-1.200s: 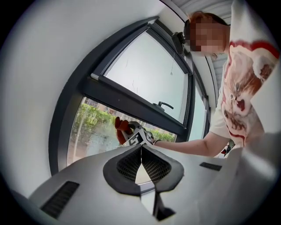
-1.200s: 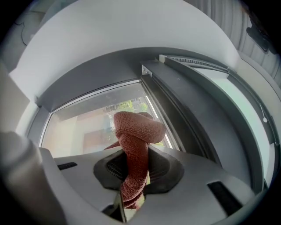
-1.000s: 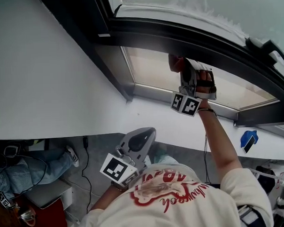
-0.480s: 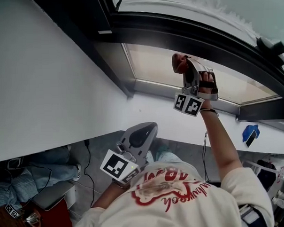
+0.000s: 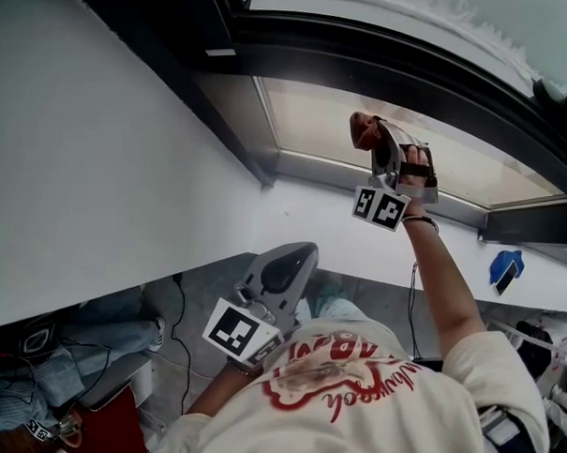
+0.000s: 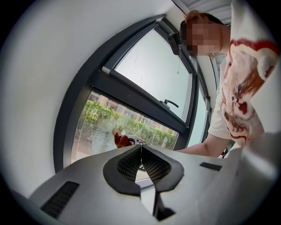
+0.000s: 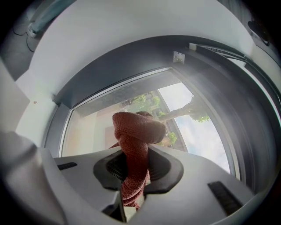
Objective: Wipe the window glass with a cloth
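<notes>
Cloth (image 7: 137,130) — rust-red, knitted, bunched — pinched in right claw (image 7: 132,172).

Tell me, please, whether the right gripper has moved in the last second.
Yes, slightly: the right gripper, shut on the red cloth, has slid down, away from the dark crossbar toward the lower frame.

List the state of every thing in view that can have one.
right gripper, jaws shut on the cloth, held up at the lower pane.
cloth, red, bunched, clamped, its free end at the lower pane.
left gripper, jaws together, nothing between them, held low and away from the lower pane.
lower pane, closed, with the cloth at its lower part.
</notes>
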### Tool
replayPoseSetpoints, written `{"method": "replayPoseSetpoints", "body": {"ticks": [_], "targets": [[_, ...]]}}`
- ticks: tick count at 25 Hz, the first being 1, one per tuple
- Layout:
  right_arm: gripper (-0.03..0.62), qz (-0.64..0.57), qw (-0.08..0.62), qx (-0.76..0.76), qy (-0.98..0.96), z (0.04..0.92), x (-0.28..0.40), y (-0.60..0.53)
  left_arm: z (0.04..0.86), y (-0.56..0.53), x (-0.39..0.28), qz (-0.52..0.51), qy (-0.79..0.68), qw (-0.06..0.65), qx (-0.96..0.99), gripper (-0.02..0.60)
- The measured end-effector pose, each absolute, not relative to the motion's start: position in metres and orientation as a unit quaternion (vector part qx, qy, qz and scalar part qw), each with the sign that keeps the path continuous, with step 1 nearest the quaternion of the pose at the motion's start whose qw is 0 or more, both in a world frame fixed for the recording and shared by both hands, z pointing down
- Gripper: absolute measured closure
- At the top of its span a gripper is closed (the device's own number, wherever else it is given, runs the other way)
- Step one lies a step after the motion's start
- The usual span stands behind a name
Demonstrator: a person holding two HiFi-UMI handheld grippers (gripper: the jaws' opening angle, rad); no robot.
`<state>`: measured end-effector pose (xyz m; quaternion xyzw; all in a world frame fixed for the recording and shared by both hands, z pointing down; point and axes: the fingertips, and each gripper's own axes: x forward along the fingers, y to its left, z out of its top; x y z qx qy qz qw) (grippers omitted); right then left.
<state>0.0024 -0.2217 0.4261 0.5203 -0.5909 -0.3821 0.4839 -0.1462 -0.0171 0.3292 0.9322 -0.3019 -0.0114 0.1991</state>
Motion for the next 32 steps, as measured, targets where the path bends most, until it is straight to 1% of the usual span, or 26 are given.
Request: {"method": "replayPoseSetpoints", "body": {"ticks": [23, 32], "targets": [[0.517, -0.339, 0.532, 0.476, -0.613, 0.517, -0.004, -0.222, 0.343, -0.024, -0.161, 0.003, -0.308, 0.219, 0.926, 0.56], [0.517, -0.326, 0.548, 0.467, -0.613, 0.543, -0.007, -0.214, 0.342, -0.017, -0.164, 0.003, -0.307, 0.214, 0.927, 0.56]]}}
